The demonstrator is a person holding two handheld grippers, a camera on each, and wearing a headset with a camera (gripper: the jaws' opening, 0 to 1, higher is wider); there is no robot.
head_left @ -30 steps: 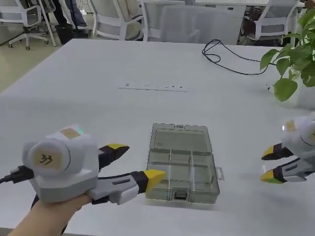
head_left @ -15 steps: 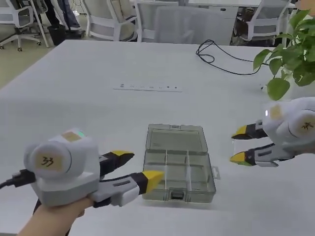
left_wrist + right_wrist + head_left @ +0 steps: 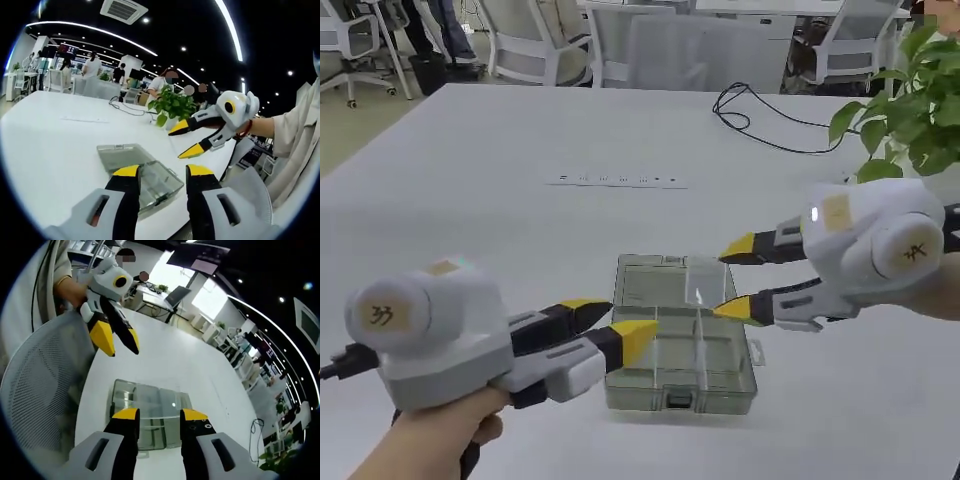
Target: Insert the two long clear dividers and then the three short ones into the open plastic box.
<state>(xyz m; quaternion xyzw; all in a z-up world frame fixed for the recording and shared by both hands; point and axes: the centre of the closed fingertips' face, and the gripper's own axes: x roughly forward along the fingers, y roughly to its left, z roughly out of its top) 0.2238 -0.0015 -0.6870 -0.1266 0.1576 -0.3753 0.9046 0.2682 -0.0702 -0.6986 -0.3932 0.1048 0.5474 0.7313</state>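
Note:
The open clear plastic box (image 3: 650,385) lies at the table's near middle, lid (image 3: 665,278) folded back, with clear dividers standing in its base. My right gripper (image 3: 732,279) hovers over the box's right rear part. Between its parted jaws there is a faint short clear divider (image 3: 698,293), hard to make out; the right gripper view has it as a thin line (image 3: 177,391) above the box (image 3: 122,395). My left gripper (image 3: 615,320) is open and holds nothing, its tips at the box's left front. The left gripper view has the box (image 3: 150,187) beyond my left gripper (image 3: 163,171).
A potted plant (image 3: 905,100) stands at the table's far right, with a black cable (image 3: 760,115) beside it. A thin strip (image 3: 620,181) lies mid-table behind the box. Office chairs line the far edge. A mesh chair (image 3: 40,390) sits near the table.
My right gripper has moved left from the table's right side to above the box, jaw gap unchanged. The left gripper has stayed near the box's left front.

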